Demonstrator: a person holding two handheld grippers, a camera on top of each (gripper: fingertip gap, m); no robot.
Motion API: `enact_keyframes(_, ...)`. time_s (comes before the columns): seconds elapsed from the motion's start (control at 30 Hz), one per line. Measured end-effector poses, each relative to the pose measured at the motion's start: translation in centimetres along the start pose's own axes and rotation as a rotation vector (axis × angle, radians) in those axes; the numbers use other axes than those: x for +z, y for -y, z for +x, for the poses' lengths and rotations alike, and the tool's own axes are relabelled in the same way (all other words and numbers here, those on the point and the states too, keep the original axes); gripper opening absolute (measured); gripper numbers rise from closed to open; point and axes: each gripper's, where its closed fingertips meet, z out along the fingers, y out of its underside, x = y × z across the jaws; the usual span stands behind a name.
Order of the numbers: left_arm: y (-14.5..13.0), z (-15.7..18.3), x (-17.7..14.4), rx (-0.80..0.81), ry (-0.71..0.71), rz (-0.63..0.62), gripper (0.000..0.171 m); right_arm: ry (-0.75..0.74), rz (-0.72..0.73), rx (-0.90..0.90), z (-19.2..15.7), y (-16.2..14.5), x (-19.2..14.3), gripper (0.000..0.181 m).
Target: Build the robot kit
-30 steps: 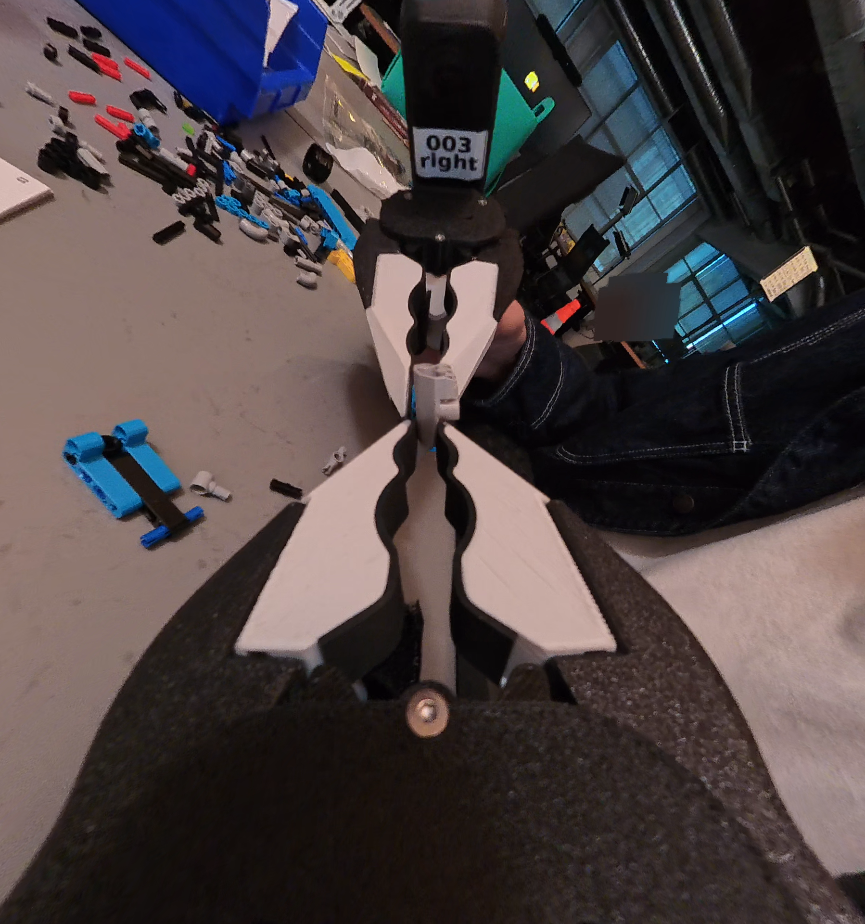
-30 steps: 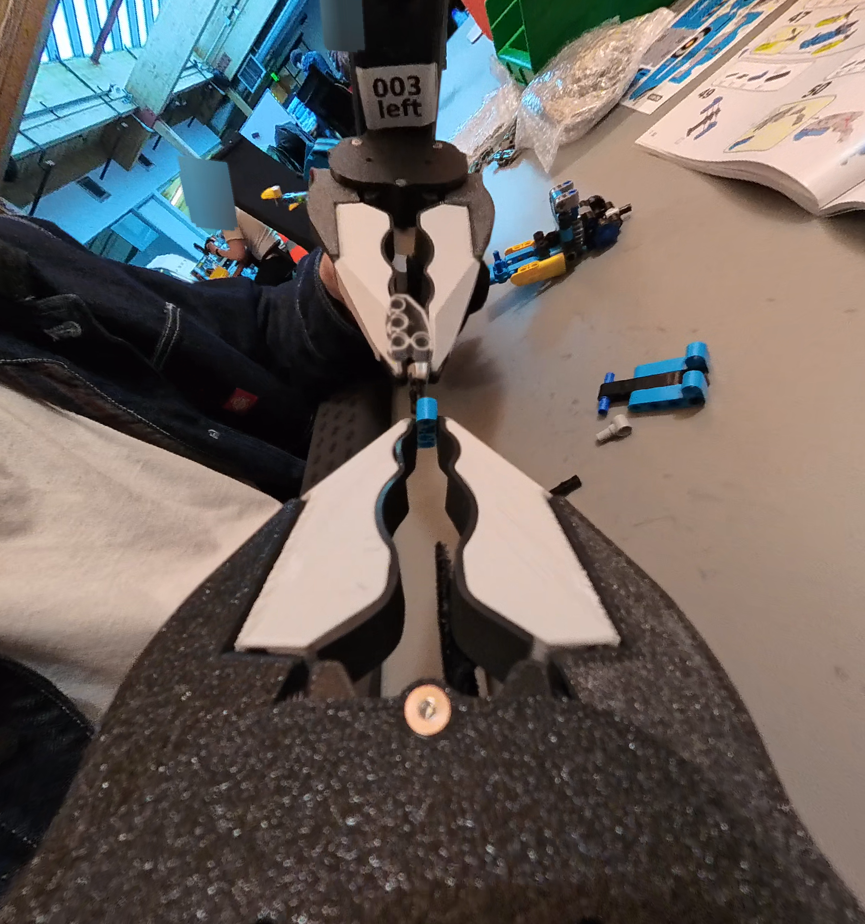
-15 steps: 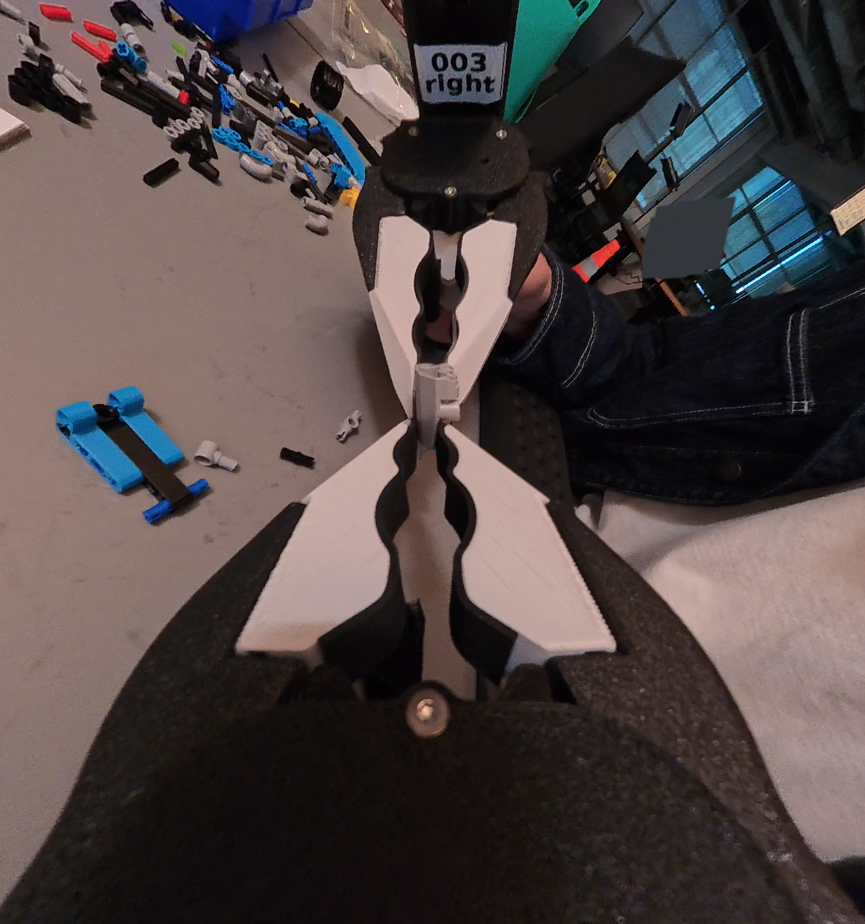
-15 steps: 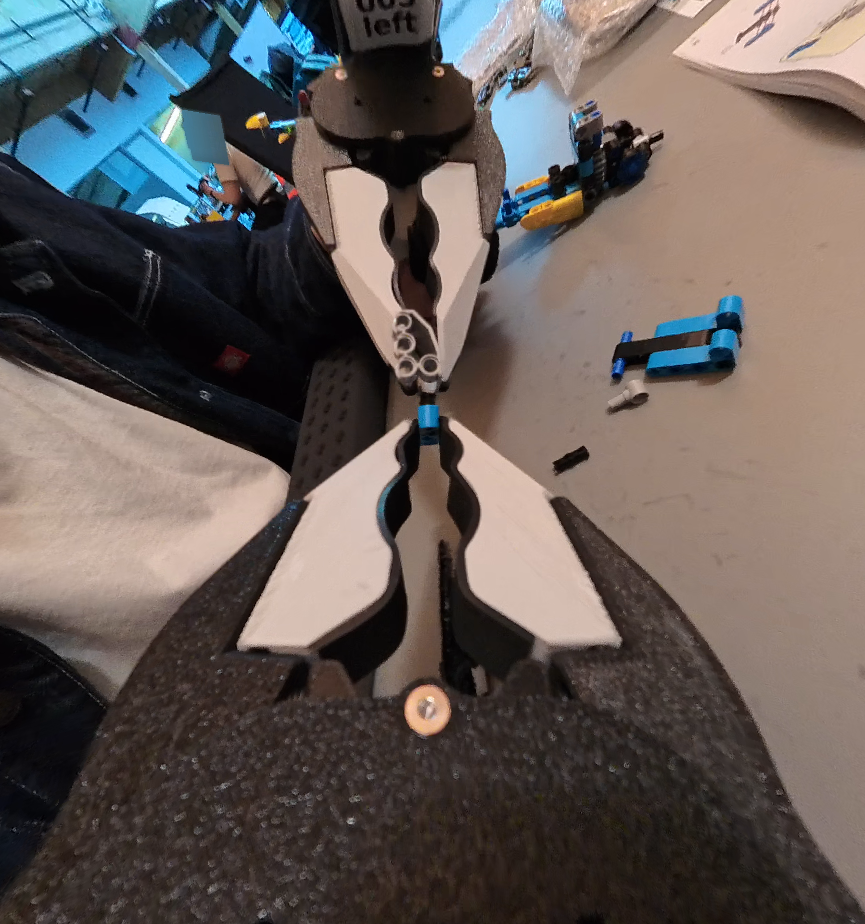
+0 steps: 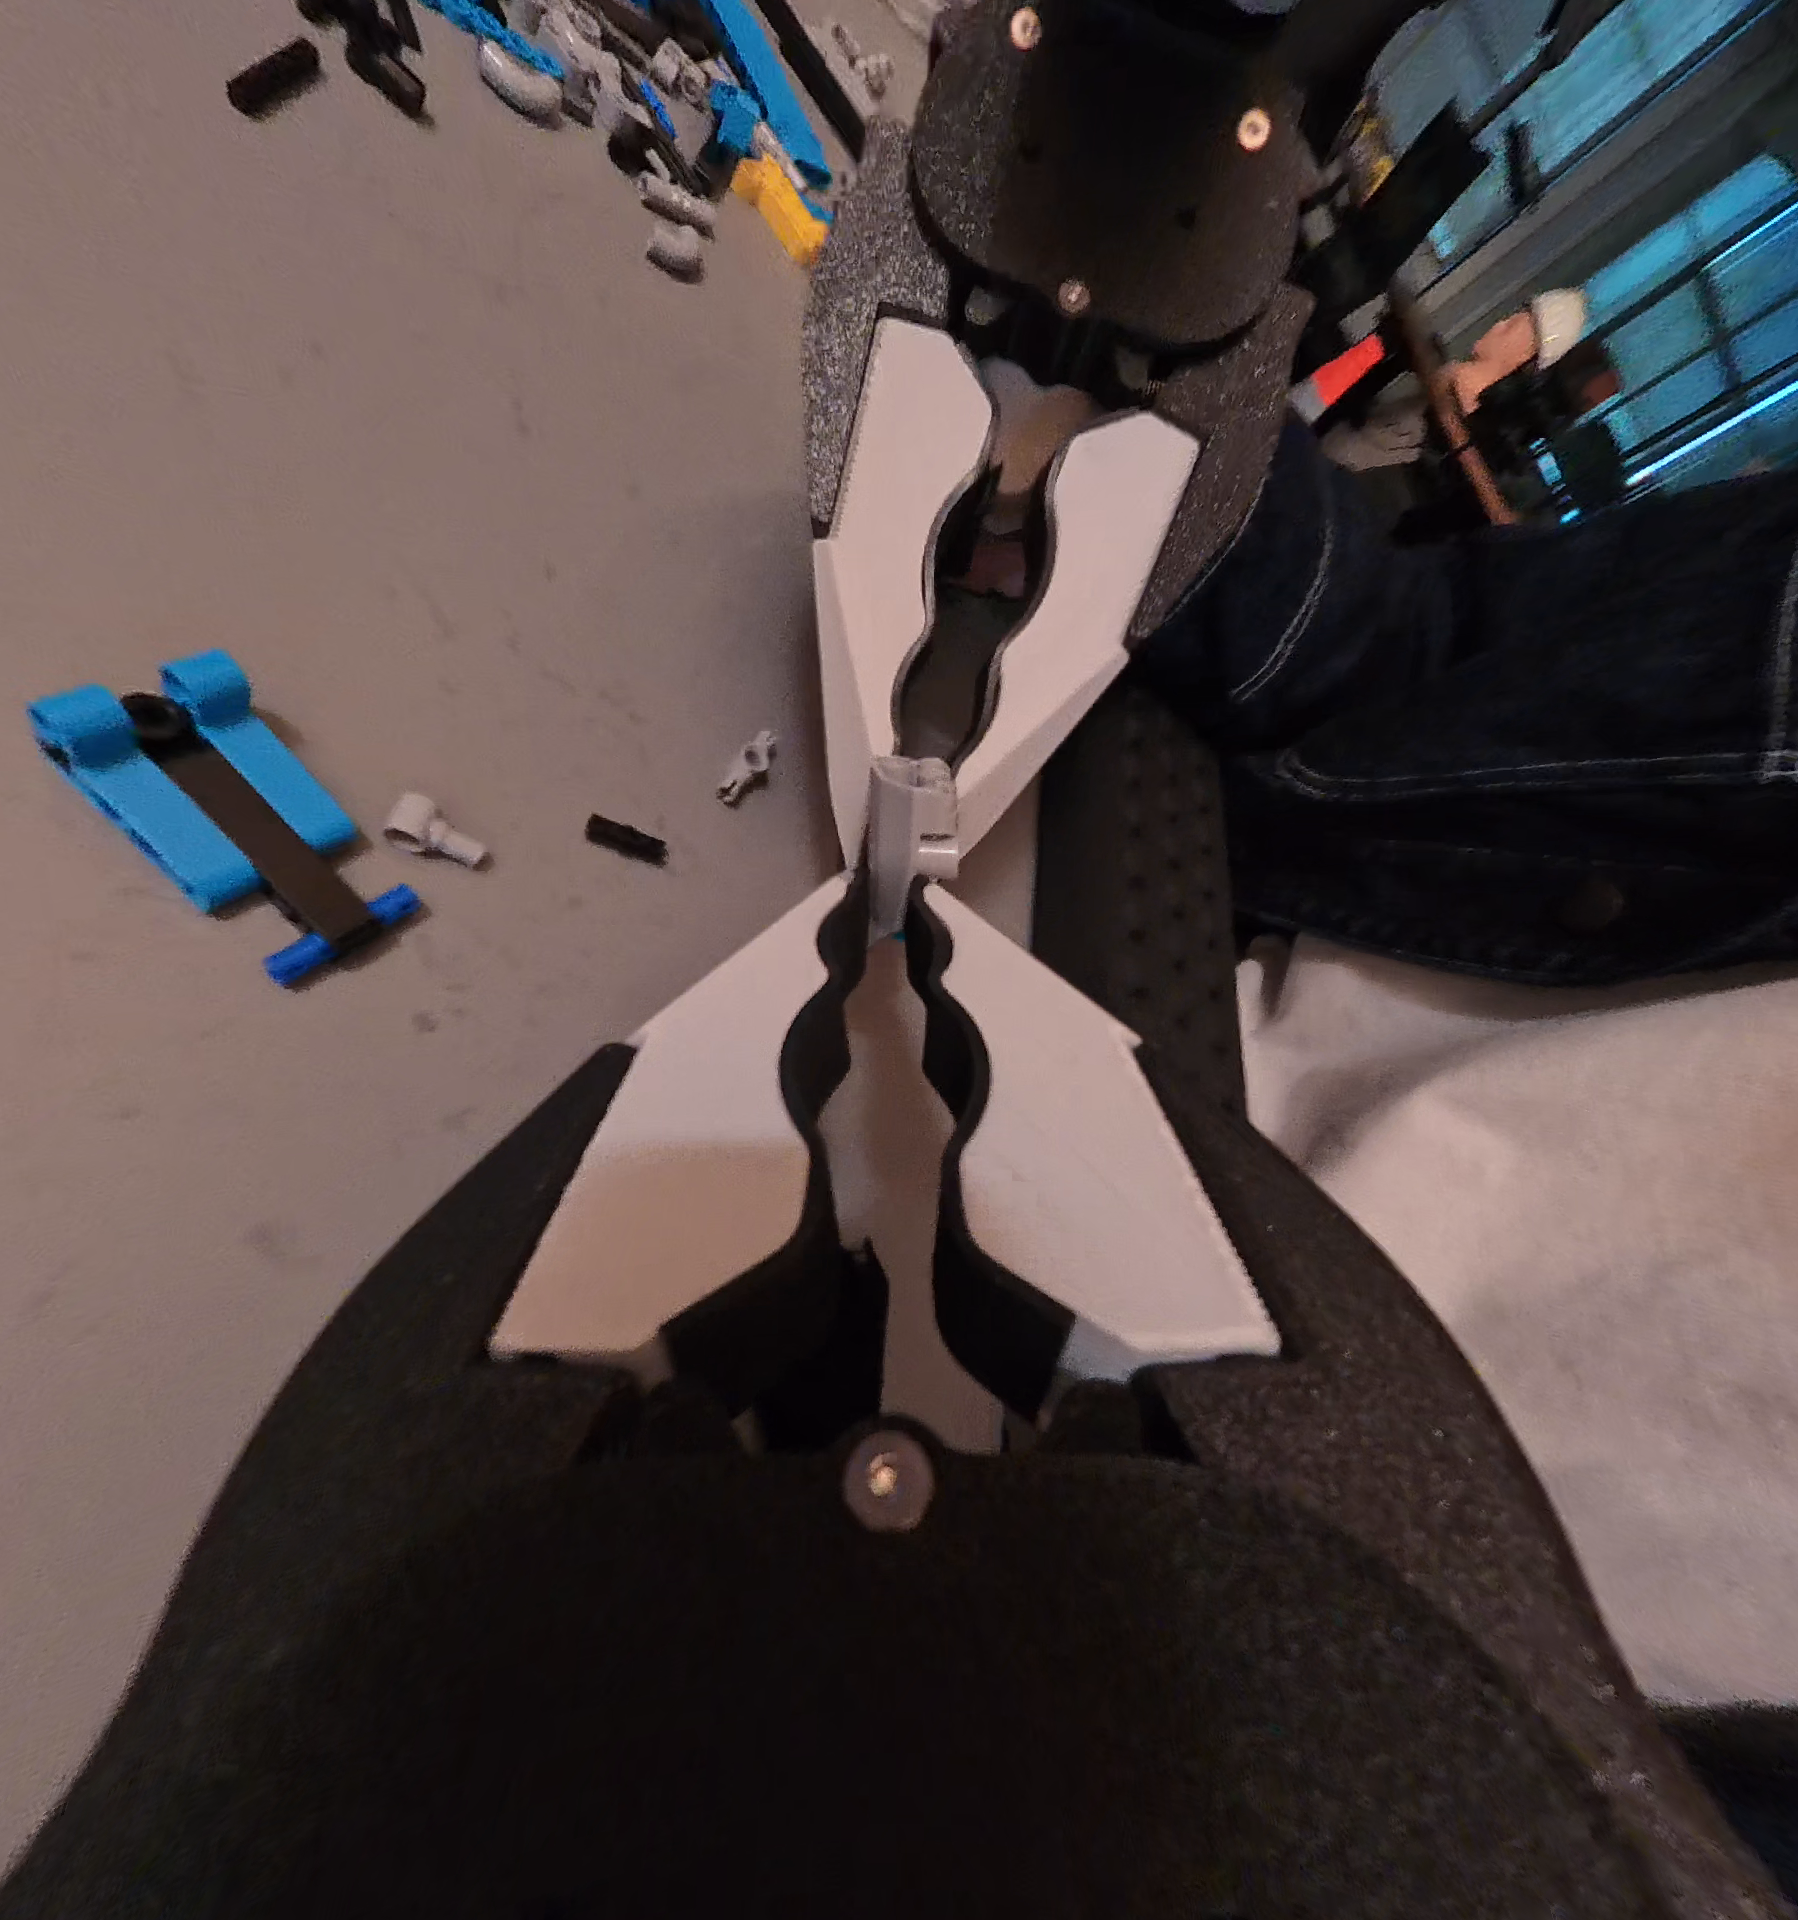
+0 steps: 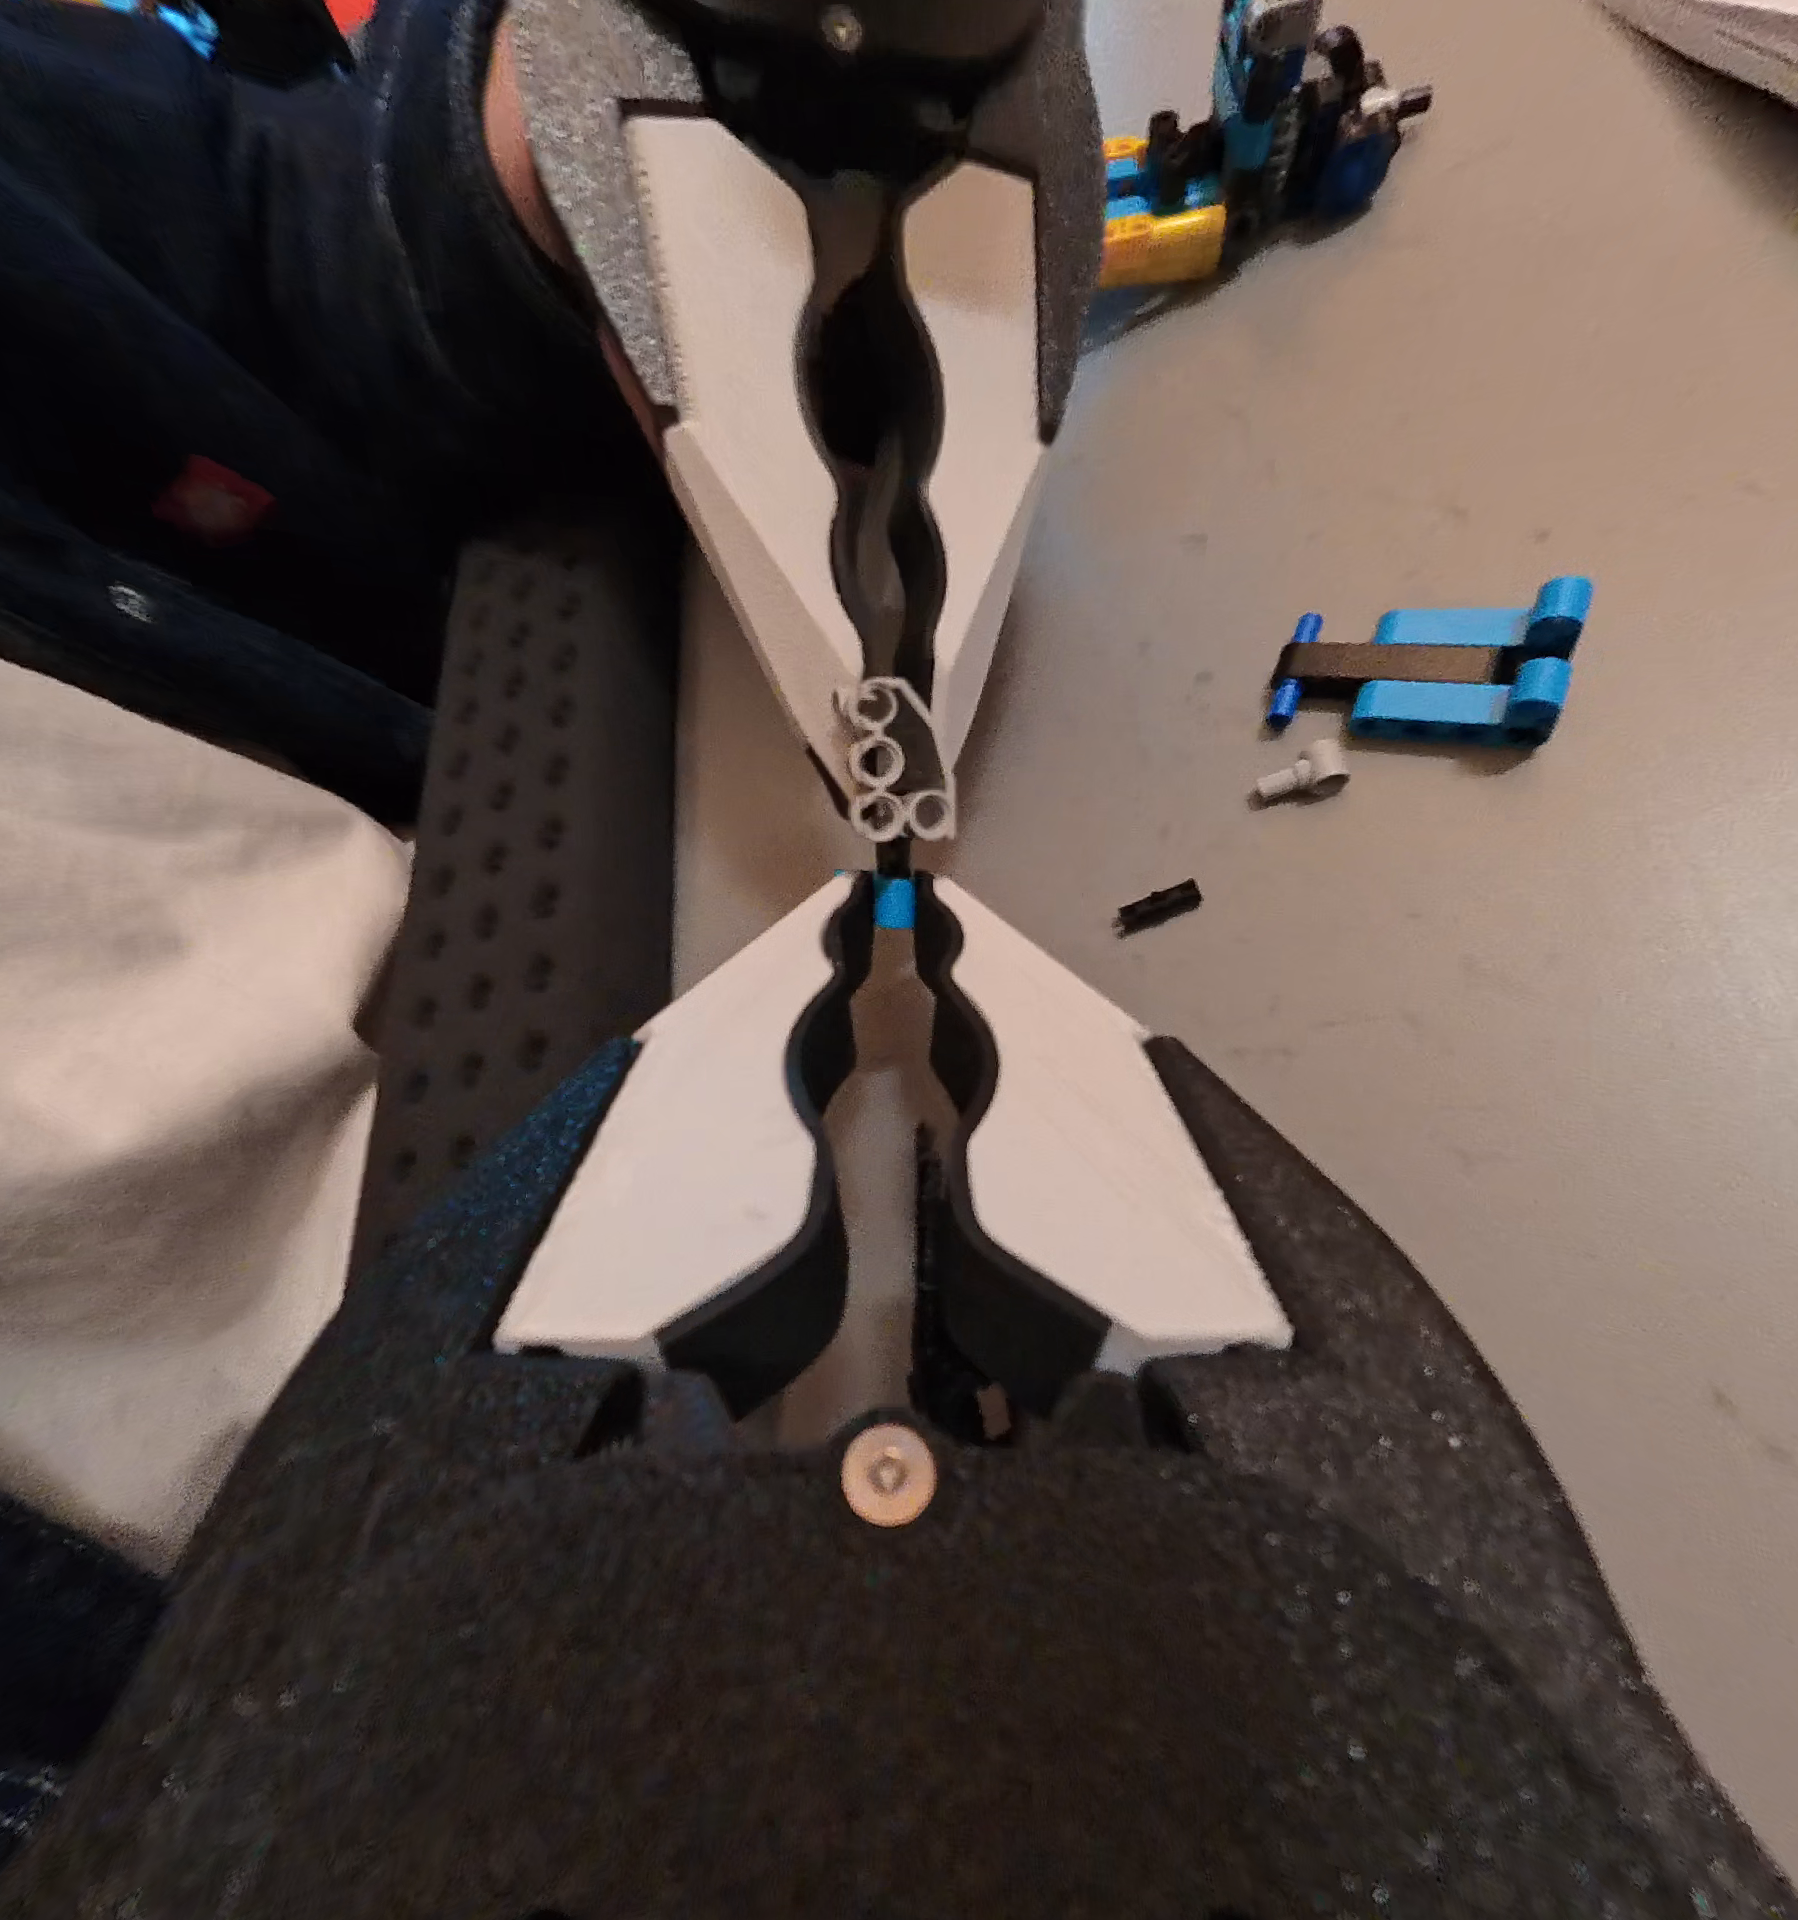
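The left gripper [image 5: 890, 899] is clamping a grey connector piece [image 5: 910, 831]. The right gripper [image 6: 890, 894] is clamping a blue pin [image 6: 893, 900]. The two are meeting tip to tip above the table's near edge [image 6: 1497, 1039]; whether the pin is seated cannot be determined. Both grippers are facing each other.

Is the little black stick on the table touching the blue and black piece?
Apart. The right wrist view shows bare grey table between the black pin and the blue and black assembly; a grey connector lies between.
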Motion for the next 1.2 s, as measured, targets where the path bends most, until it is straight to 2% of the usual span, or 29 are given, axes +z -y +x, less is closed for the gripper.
enact_keyframes(0.1, 0.0, 0.7, 0.0, 0.009, -0.039, -0.009, 0.006, 0.054, 0.024, 0.007, -0.7, 0.3, -0.3, 0.005)
enact_keyframes(0.2, -1.0, 1.0, 0.6, 0.031, -0.041, -0.063, 0.006, 0.127, -0.036, 0.038, -1.4, -0.8, 0.5, 0.005)
enact_keyframes(0.27, -0.2, 0.8, 0.3, -0.002, -0.051, -0.014, 0.006, 0.155, 0.013, 0.098, -1.2, -0.3, 0.1, 0.006)
enact_keyframes(0.33, 0.7, -0.3, -0.3, -0.010, -0.002, 0.034, 0.006, 0.079, 0.078, 0.105, 0.3, 0.6, -0.4, 0.006)
enact_keyframes(0.4, 0.7, -0.9, -0.2, 0.019, 0.047, 0.031, 0.007, -0.027, 0.048, 0.017, 1.0, 0.5, -0.3, 0.007)
enact_keyframes(0.57, -0.8, -1.7, 0.8, 0.157, 0.170, -0.072, 0.007, -0.230, -0.059, -0.170, 2.2, -0.9, -0.1, 0.007)
enact_keyframes(0.73, -1.3, -2.6, 1.3, 0.175, 0.208, -0.097, 0.007, -0.237, -0.129, -0.181, 2.3, -2.0, 0.3, 0.007)
enact_keyframes(0.87, 0.2, -3.0, 0.3, 0.199, 0.252, -0.028, 0.007, -0.299, -0.198, -0.209, 2.5, -2.4, -0.3, 0.007)
enact_keyframes(1.03, 1.1, -2.8, -0.3, 0.182, 0.240, 0.026, 0.007, -0.466, -0.583, -0.205, 1.9, -5.6, -3.8, 0.007)
enact_keyframes(1.2, 0.8, -2.5, 0.0, 0.184, 0.227, 0.012, 0.007, -0.446, -0.566, -0.198, 1.3, -6.1, -4.0, 0.007)
